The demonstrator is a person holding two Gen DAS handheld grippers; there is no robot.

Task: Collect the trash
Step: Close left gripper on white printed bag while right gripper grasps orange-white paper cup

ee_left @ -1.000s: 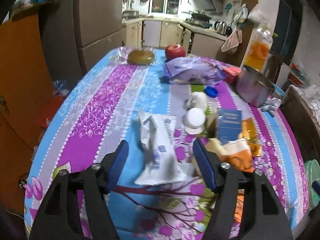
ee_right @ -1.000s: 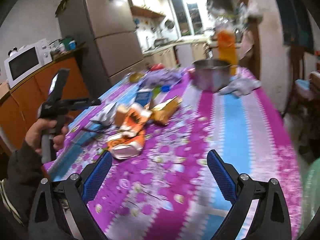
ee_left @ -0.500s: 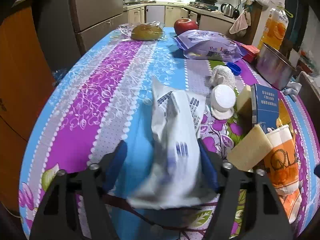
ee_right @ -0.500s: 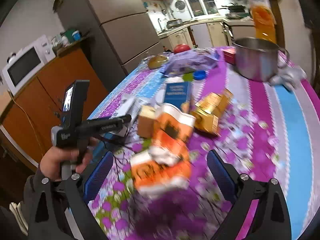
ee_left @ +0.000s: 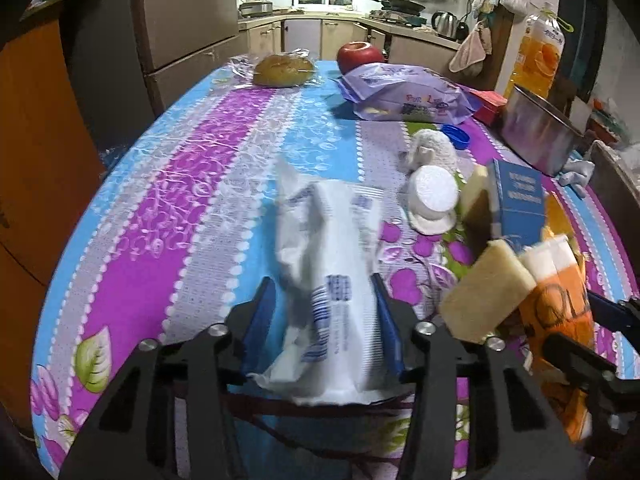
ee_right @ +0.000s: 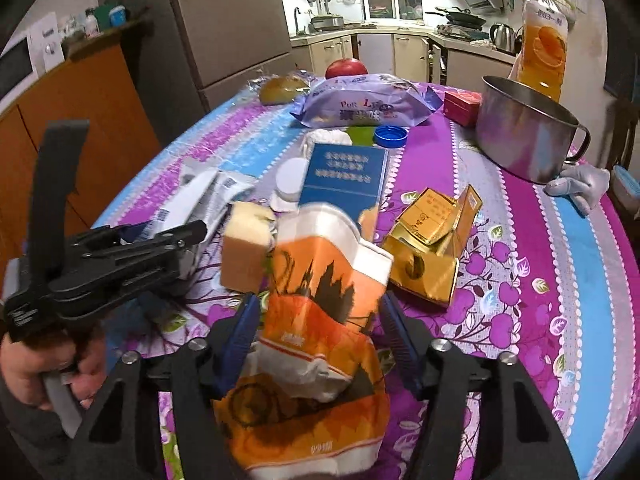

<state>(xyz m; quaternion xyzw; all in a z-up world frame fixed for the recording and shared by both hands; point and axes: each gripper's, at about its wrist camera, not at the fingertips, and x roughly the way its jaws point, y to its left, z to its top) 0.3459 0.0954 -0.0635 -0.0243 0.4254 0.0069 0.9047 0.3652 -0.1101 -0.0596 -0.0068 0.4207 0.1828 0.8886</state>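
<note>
A crumpled white wrapper (ee_left: pixel 328 248) with blue print lies on the flowered tablecloth (ee_left: pixel 192 208). My left gripper (ee_left: pixel 324 312) straddles its near end. Its jaws are closing and the blue pads touch both sides of the bunched plastic. An orange and white snack bag (ee_right: pixel 316 280) stands pinched between the pads of my right gripper (ee_right: pixel 318 332), whose jaws are also closing. The same bag (ee_left: pixel 560 292) shows at the right of the left wrist view. A hand (ee_right: pixel 24 368) holds the left tool at the left of the right wrist view.
A yellow sponge (ee_right: pixel 246 248), a blue box (ee_right: pixel 344 172), a crushed gold carton (ee_right: pixel 432 240) and a white foam disc (ee_left: pixel 434 196) crowd just beyond both bags. Further back stand a steel pot (ee_right: pixel 524 140), a purple snack bag (ee_right: pixel 360 108), an apple (ee_left: pixel 358 54), bread (ee_left: pixel 284 68) and a juice bottle (ee_right: pixel 544 44).
The left gripper sank over the white wrapper and its jaws narrowed onto it. The right gripper swung left from bare cloth to the orange bag and its wide jaws closed around it.
</note>
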